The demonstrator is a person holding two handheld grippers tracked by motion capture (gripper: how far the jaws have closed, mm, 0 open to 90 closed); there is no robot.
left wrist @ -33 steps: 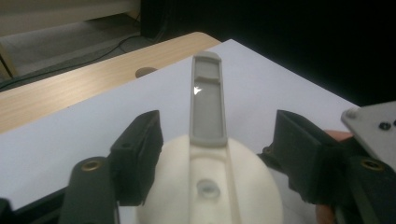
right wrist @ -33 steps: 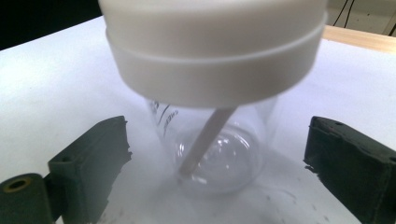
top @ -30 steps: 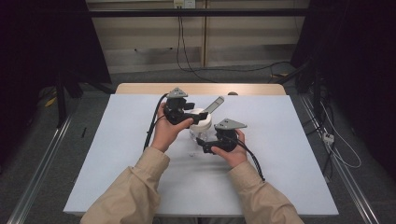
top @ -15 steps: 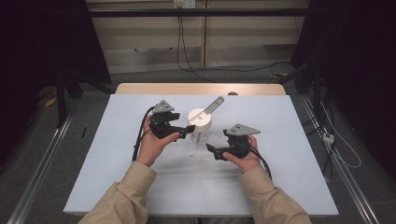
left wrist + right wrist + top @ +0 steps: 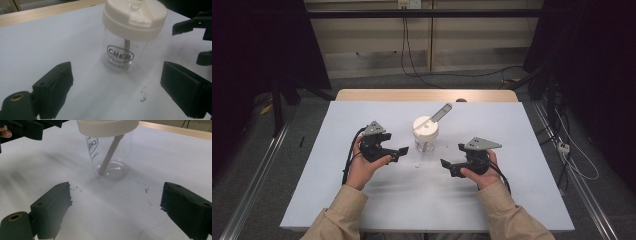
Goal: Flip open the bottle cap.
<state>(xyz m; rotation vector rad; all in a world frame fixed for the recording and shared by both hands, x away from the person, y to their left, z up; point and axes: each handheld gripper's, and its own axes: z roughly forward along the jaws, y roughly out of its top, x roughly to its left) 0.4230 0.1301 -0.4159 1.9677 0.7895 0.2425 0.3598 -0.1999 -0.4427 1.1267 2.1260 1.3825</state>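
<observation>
Jar stands upright, its stick slanting up-right, between 2 wide-open, empty tools.

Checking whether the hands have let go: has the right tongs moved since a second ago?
Yes. The right tongs has drawn back from the jar, toward the table's near edge and the person's right; it was against the jar, and now stands apart, open.

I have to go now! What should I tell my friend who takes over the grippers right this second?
Left gripper: open, holding nothing, left of the jar.
Right gripper: open, holding nothing, right of the jar and nearer the person.
Jar: upright mid-table, cream lid on, stick leaning inside and poking out through the lid.
Done: lid looks seated.
Left: nothing obvious; dark crumbs lie on the table.
</observation>
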